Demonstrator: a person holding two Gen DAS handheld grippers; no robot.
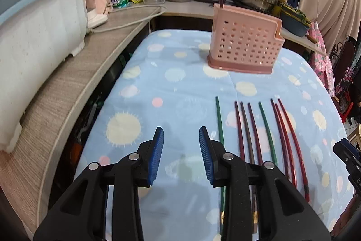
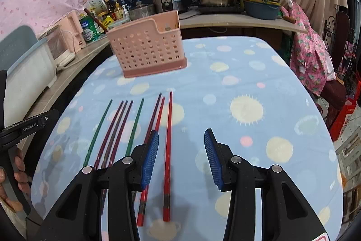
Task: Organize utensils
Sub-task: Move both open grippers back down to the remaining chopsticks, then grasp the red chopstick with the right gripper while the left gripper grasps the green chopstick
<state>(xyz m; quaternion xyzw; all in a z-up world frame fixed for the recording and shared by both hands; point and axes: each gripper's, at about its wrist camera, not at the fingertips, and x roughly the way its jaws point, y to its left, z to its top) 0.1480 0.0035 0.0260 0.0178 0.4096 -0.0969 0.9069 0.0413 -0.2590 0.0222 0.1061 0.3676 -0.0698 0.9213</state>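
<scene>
Chopsticks (image 2: 126, 128), eight thin, stiff, light, slick-looking sticks, lie side by side on my blue tablecloth (image 2: 248, 73), well short of the pink holder (image 2: 146, 49) with one stick already standing in it. My left gripper (image 1: 181, 155) and right gripper (image 2: 181, 157) hover part open and empty; I would pinch the red stick (image 2: 168, 150) mid-length.

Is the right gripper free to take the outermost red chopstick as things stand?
Probably yes. The red chopstick lies loose on the cloth, already between the right gripper's open jaws, with nothing on top; its neighbour chopstick lies close beside it.
</scene>
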